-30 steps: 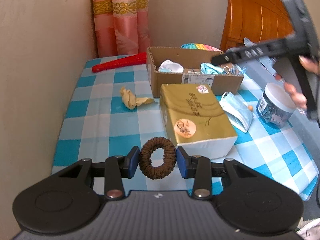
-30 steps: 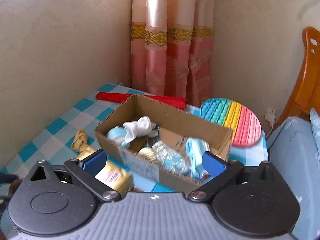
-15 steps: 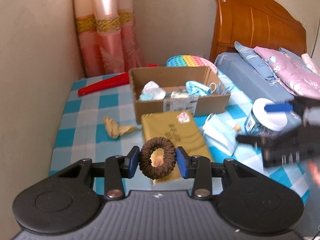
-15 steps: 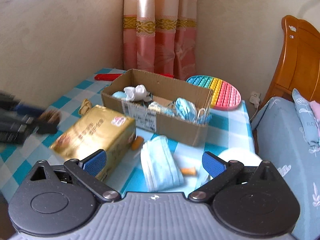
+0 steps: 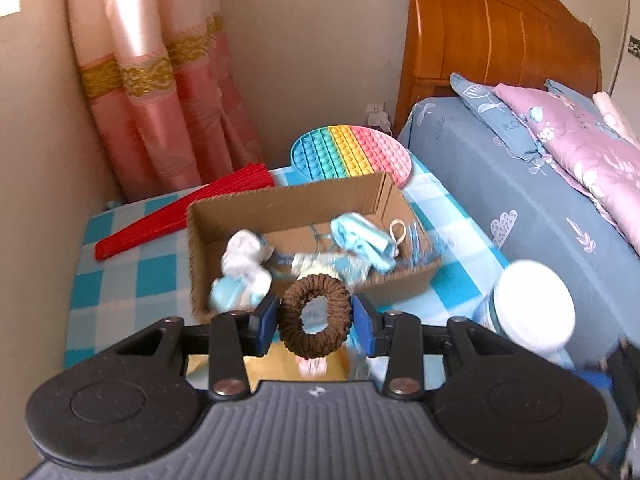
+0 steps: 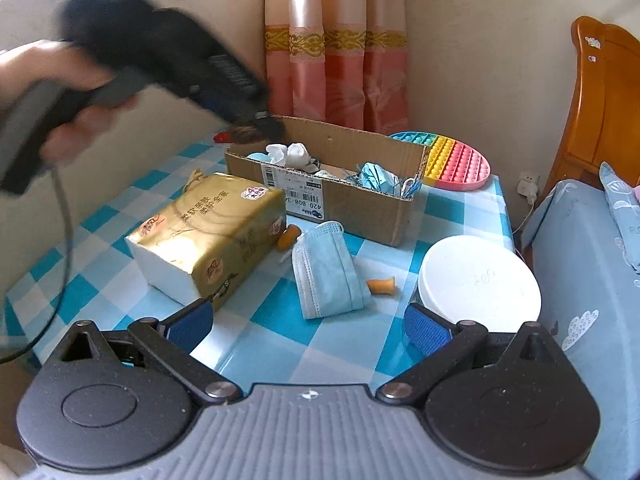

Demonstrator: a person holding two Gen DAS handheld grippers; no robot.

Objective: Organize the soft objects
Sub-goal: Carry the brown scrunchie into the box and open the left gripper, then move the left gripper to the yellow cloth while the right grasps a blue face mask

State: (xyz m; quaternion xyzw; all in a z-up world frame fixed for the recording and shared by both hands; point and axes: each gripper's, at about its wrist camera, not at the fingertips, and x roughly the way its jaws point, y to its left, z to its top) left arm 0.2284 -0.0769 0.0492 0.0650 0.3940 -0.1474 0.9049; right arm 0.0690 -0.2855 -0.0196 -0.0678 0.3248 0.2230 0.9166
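Note:
My left gripper (image 5: 315, 322) is shut on a brown fuzzy hair tie (image 5: 338, 297), held up in the air just in front of the cardboard box (image 5: 288, 204). The box holds several soft items, among them white cloth (image 5: 244, 256) and crumpled blue masks (image 5: 362, 240). In the right wrist view the left gripper (image 6: 256, 130) shows blurred above the box's (image 6: 352, 200) left end, a hand behind it. My right gripper (image 6: 308, 326) stands open and empty over the checked tablecloth (image 6: 276, 320), with a flat blue face mask (image 6: 326, 268) lying just beyond its fingers.
A gold tissue pack (image 6: 208, 228) lies left of the mask, two orange earplugs (image 6: 382, 285) near it. A white-lidded jar (image 6: 478, 282) stands right, by the bed (image 6: 580, 264). A rainbow pop mat (image 6: 456, 162) and red folded fan (image 5: 180, 216) lie behind the box, near the wall and curtain.
My left gripper has carried the hair tie forward and up, from beside the tissue pack to the box's front. The right gripper pulled back from over the box to above the mask.

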